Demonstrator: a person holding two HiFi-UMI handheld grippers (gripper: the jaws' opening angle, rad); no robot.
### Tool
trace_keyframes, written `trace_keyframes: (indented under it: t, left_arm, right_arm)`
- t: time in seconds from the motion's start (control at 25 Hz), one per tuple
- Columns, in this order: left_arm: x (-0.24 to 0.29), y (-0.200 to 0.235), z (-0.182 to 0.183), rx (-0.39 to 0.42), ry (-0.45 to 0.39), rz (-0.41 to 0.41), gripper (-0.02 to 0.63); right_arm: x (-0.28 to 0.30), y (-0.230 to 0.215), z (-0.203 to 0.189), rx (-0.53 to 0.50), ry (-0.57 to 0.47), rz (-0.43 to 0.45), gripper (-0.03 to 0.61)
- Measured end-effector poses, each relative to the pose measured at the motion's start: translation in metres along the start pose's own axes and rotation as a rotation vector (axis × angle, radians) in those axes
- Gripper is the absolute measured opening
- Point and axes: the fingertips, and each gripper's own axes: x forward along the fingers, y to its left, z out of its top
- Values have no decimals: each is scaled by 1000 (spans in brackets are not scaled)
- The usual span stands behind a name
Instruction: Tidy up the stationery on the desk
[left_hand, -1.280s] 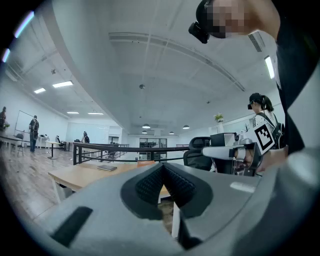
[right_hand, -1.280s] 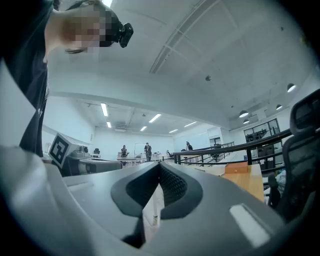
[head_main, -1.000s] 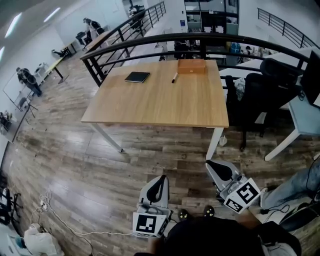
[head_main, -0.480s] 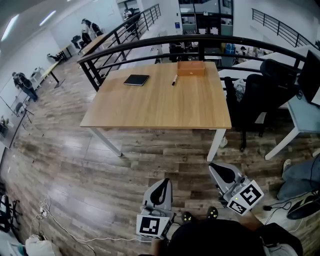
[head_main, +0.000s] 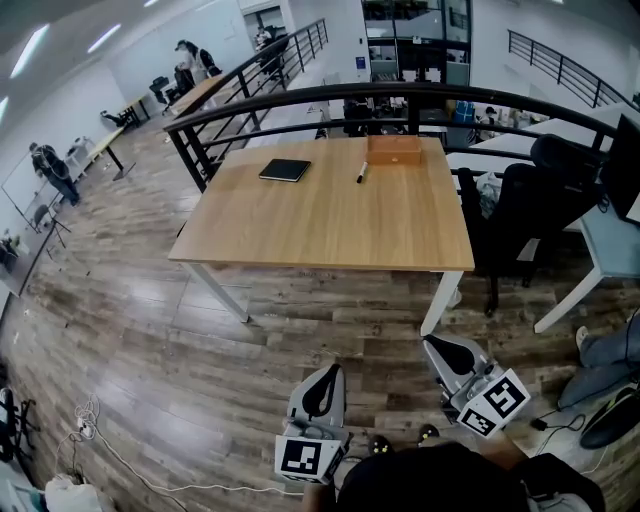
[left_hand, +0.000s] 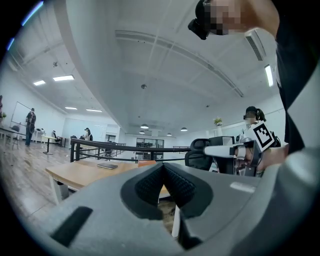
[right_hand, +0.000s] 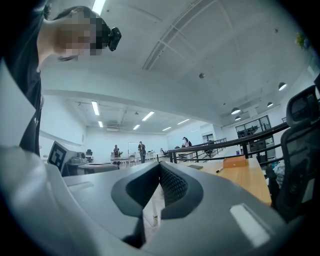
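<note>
A wooden desk (head_main: 330, 225) stands ahead of me. On its far side lie a black notebook (head_main: 285, 170), a black marker (head_main: 361, 173) and a small brown cardboard box (head_main: 394, 150). Both grippers hang low over the floor, well short of the desk. My left gripper (head_main: 322, 380) is shut with nothing in it, and so is my right gripper (head_main: 447, 352). In the left gripper view the notebook (left_hand: 107, 166) shows on the desk (left_hand: 75, 174) beyond the closed jaws. The right gripper view shows the box (right_hand: 234, 162) and marker (right_hand: 219, 170) far off.
A black railing (head_main: 330, 100) curves behind the desk. A black office chair (head_main: 525, 205) sits at the desk's right, beside a white desk (head_main: 610, 245). Cables (head_main: 140, 455) trail on the wood floor at lower left. People stand far off at the back left.
The desk has drifted slightly in the head view and looks a bit nearer as I step forward. Both grippers stay shut and low.
</note>
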Motion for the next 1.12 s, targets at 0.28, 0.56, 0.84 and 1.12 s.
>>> trace_keyframes:
  t: [0.28,0.56,0.84,1.12]
  left_arm:
    - [1,9,-7,-7,17,11,-9]
    - [3,33,-7,-36,15,75,-11]
    - [10,69,-6,-7,14,180,-11]
    - [48,103,-4,0,10,217,-9]
  right_arm:
    - [7,-1,-6,22,2,4,2]
    - [35,-6,-9,28,-4,64,0]
    - [83,-23,-12,50,-19,143,0]
    - [134,-55,-17,67,-11,179,0]
